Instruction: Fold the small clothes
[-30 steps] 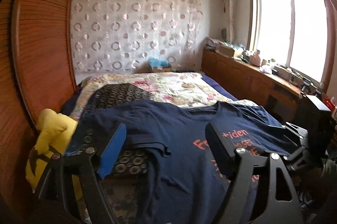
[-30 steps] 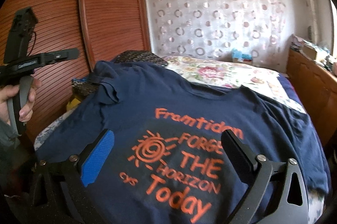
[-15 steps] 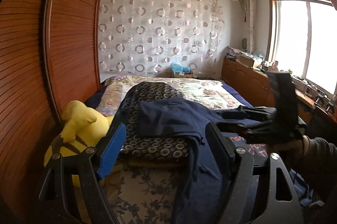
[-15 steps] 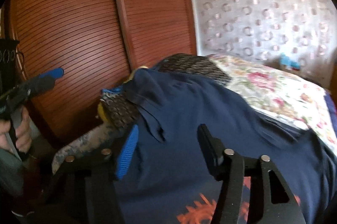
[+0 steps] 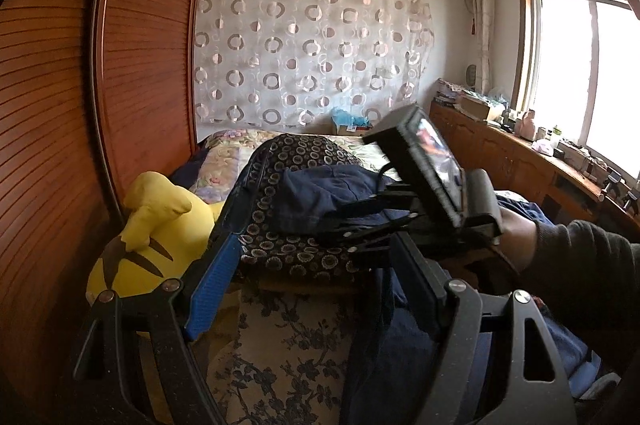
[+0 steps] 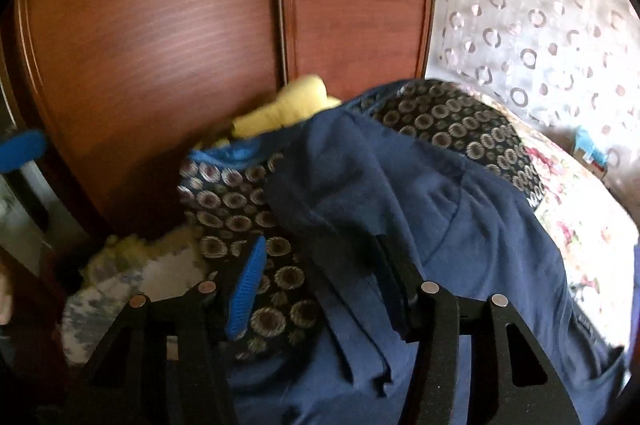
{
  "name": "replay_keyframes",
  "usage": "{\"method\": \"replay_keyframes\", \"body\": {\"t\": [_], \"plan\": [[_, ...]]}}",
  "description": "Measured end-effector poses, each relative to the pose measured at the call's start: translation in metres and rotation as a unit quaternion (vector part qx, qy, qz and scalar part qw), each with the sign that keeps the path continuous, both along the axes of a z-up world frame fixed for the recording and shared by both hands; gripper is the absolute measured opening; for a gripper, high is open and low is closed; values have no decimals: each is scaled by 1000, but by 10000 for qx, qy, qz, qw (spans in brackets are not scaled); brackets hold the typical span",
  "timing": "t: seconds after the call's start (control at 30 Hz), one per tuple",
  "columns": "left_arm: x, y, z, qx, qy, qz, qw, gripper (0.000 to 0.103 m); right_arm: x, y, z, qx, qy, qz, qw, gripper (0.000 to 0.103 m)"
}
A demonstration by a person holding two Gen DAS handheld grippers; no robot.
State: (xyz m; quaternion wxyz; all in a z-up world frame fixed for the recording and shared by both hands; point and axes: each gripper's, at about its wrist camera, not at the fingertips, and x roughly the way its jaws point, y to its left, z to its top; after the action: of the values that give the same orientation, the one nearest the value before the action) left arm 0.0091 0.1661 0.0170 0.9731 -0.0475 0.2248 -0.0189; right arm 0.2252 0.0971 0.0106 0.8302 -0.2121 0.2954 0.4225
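Having swung across to the bed's wardrobe-side edge, the right gripper has just been closing, sleeve fabric of the navy T-shirt lying between its half-spread jaws, possibly snagging the circle-patterned cushion beneath, while the left gripper is hovering wide, empty.

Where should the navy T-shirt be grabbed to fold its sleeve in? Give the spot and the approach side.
Grip the sleeve of the navy T-shirt at its open hem, where it lies loose over the dotted cushion. Come from the near bed edge, low along the cushion. The hem faces that way as a free edge, while the body lies spread flat.
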Motion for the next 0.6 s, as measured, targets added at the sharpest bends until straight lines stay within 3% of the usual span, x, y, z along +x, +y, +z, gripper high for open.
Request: {"method": "replay_keyframes", "body": {"t": [0.03,0.1,0.2,0.43,0.6], "plan": [[0,-1,-1,-10,4,-18,10000,78,0,5,-1,-114,-76,7,9999,50],[-1,-2,-2,-4,4,-41,10000,78,6,16,-5,-341,-240,-61,9991,29],[-2,-4,-3,11,6,-67,10000,78,8,20,-1,-288,-346,-149,9989,10],[0,-11,-5,-13,35,-130,9999,78,11,-7,24,512,-464,-382,9969,8],[3,-19,-5,0,33,-213,9998,78,17,-60,42,1032,-294,-1048,9887,7]]}}
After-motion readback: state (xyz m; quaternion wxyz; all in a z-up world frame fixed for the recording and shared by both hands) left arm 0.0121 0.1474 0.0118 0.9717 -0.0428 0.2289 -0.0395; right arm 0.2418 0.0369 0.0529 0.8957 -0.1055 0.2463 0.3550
